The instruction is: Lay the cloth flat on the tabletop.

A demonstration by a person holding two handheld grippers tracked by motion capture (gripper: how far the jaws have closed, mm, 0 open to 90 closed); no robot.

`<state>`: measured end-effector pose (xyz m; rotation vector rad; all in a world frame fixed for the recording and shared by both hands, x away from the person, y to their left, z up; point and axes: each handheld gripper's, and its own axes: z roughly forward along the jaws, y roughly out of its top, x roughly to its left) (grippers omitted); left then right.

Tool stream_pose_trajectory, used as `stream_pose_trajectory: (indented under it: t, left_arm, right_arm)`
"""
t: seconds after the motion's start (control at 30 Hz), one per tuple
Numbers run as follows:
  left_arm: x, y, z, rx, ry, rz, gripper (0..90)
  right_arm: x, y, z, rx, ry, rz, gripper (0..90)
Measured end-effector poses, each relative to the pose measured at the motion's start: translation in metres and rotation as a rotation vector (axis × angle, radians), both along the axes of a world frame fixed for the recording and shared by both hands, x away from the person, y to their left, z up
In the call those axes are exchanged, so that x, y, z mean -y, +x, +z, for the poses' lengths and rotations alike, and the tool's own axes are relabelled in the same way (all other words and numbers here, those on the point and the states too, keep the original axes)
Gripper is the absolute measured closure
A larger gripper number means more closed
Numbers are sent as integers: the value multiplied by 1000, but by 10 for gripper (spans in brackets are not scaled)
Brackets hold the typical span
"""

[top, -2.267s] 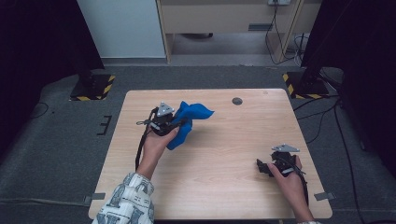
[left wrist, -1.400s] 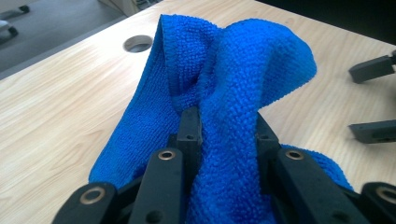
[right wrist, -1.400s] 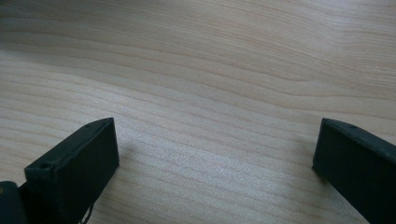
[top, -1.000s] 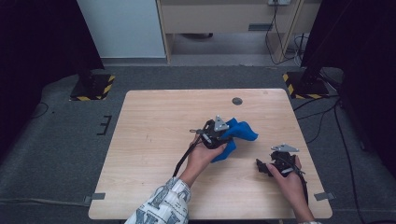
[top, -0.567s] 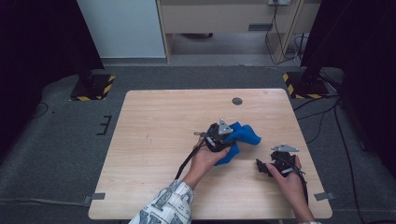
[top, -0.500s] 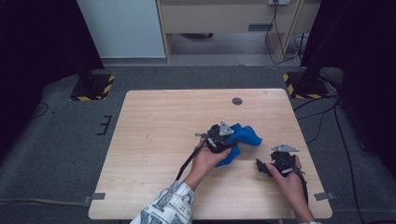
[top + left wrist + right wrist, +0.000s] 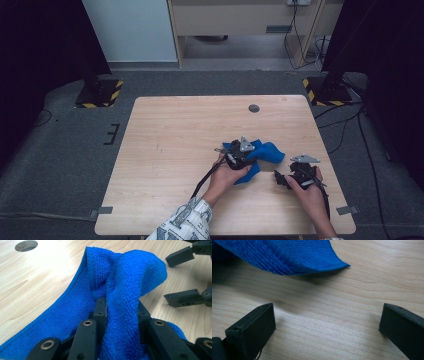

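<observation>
Blue cloth lies bunched on the desk, nearer its right edge, long axis approx. left-right. Your left gripper pinches a raised fold; cloth under it is hidden. Your right gripper is spread wide just beside the cloth's corner, holding nothing.

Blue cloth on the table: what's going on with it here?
A person works at a light wooden table with a gripper in each hand. The left gripper is clamped on a bunched fold of a blue terry cloth, part of which lies on the tabletop right of centre. The right gripper rests just beside it with its jaws wide open and nothing between them, a corner of the cloth right ahead.
</observation>
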<state>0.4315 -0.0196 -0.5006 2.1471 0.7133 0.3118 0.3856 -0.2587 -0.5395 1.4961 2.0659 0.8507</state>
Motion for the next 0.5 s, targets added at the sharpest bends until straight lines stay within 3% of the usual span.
stream_pose_trajectory:
  t: [0.17,0.5]
  left_arm:
    - [1,1,-5,-16,-10,-2,693]
    - [-5,0,-7,1,20,14,699]
  right_arm:
    - [0,0,0,0,0,0,7]
    - [0,0,0,0,0,1,6]
